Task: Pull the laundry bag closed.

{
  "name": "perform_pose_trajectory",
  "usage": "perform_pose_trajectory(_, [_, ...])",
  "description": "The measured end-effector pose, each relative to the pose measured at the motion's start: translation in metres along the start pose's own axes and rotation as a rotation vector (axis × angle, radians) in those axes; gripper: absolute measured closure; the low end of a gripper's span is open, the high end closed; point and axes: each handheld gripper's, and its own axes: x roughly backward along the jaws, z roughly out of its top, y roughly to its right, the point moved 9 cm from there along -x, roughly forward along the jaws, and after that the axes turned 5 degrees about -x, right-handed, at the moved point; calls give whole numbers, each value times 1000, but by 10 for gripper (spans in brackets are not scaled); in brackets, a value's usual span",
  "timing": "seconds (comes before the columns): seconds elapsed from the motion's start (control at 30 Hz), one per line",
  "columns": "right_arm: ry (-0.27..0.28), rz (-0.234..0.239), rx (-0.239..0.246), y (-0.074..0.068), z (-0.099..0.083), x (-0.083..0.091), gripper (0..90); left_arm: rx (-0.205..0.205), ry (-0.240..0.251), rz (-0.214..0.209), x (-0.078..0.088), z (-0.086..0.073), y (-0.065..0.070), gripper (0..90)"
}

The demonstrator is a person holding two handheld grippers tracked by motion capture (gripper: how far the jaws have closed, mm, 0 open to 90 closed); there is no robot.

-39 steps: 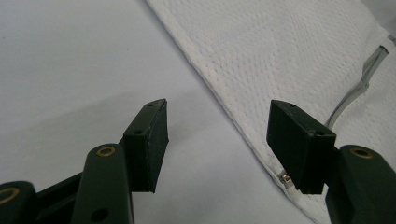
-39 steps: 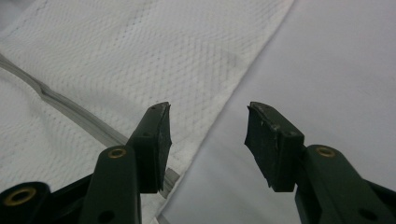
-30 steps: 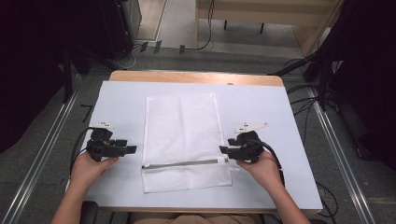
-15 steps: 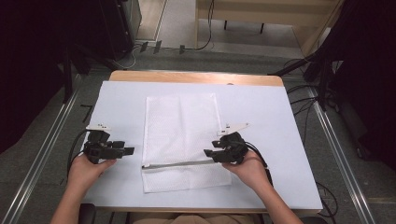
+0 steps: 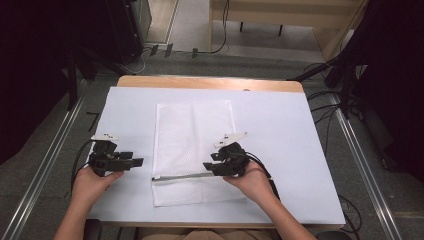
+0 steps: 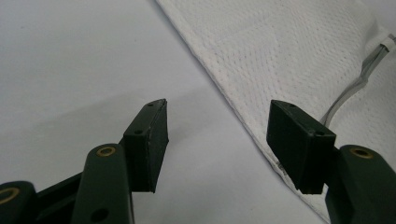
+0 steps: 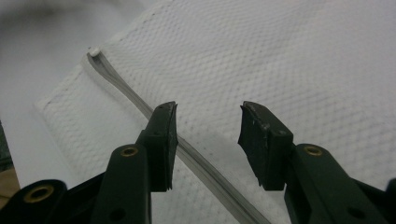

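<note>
Two grippers were in my hands above the white table cover (image 5: 280, 130), one at each side of the work. My left gripper (image 5: 131, 162) hovered over bare cover just beside the left edge of the white mesh bag (image 5: 192, 132); its jaws stood wide apart and held nothing, the bag's edge running under the gap between them in the left gripper view (image 6: 261, 60). The mesh bag lay flat in the middle of the table, long side running away from me, with its grey zipper (image 5: 177, 176) crossing it near my end. My right gripper (image 5: 209, 167) stood over the bag at the zipper's right stretch. Its jaws had just been closing but were about half open, pads pressing on nothing; the zipper (image 7: 140, 100) passed beneath the left jaw in the right gripper view.
</note>
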Motion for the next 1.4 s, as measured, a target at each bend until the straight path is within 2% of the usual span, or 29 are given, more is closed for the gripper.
perform_pose_trajectory(0.1, [-3,19,10,-8,4,-7,602,-5,-2,0,0,0,0,391])
perform_pose_trajectory(0.33, [-14,35,17,-17,7,-20,620,-3,-1,-2,-1,0,0,391])
perform_pose_trajectory(0.47, [-22,49,41,-25,10,-30,639,-4,-2,0,-1,0,0,391])
perform_pose_trajectory(0.6, [-26,59,36,-30,11,-34,647,-4,-3,-1,-1,0,0,390])
perform_pose_trajectory(1.03, [-53,105,76,-55,15,-55,681,-4,1,-1,0,0,-1,390])
perform_pose_trajectory(1.17, [-63,120,76,-61,15,-62,683,-4,3,-4,-1,0,-1,390])
perform_pose_trajectory(1.4, [-48,156,57,-73,19,-76,688,-9,6,-5,-1,1,0,389])
